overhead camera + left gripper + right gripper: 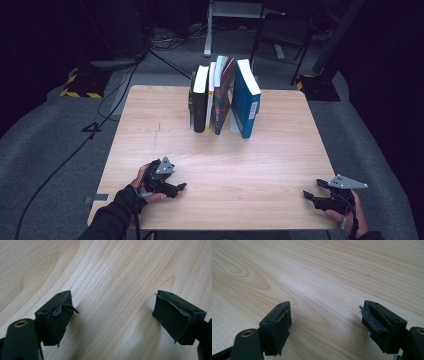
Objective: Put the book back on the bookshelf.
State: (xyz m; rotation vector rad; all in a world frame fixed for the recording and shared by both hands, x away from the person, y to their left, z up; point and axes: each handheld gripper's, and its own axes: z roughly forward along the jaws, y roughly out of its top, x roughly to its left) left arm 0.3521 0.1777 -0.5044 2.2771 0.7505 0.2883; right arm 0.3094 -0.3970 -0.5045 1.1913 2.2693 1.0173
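1. Left gripper [181, 186], black with a grey three-cornered plate, is resting low near the left front of the pale wood-grain table [280, 165]. In the left gripper view its jaws are standing wide apart over bare wood, holding nothing [110, 317].
2. The upright row of books [225, 97] is standing at the far middle of the table, well apart from both grippers. Left to right: a black-covered book with white page edges [200, 97]; a thin white one beside it [210, 95]; a dark red book leaning slightly [224, 97]; a thick blue book with a pale spine label [246, 100].
3. Right gripper [306, 195], black with the same grey plate, is sitting at the right front edge. In the right gripper view its jaws are gaping wide with only tabletop between them [325, 322].
4. Risks, as judgement: the books are leaning on one another, so pulling one out could be tipping the rest over. The pad rubber on the jaws is looking torn and curled, which may be weakening the grip on a smooth cover. A book that heavy could be swivelling if pinched at one corner.
5. Writing: the blue book's label is too small to read; no other brand or text is legible.
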